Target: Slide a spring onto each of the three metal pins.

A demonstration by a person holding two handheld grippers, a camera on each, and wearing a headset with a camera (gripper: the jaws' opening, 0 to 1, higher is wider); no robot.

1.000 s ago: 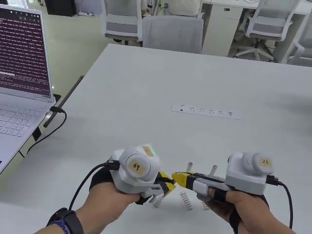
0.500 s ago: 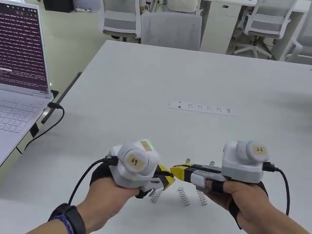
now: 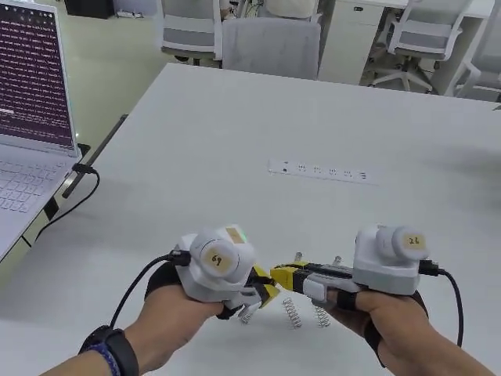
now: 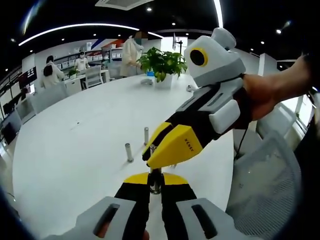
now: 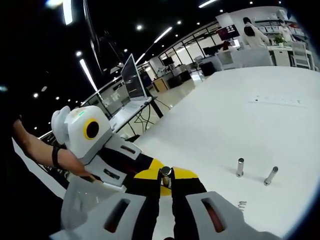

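We see bright, even overhead light on the white table point(image 3: 235, 141), with faint, soft shadows. In the gripper views a ceiling strip light point(image 4: 75, 26) glares, edges bend hard, and the left gripper point(image 4: 155, 181) blurs up close.

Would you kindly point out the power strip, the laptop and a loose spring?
power strip point(image 3: 317, 170): head view, its middle.
laptop point(image 3: 31, 78): head view, its screen.
spring point(image 3: 291, 312): head view, middle coils.

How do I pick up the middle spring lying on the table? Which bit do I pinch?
Probably pinch the middle spring across its coils near one end, coming straight down from above. It lies flat on the table, its length running roughly toward you, so its two long sides are free to squeeze, and the other end stays open for a pin.
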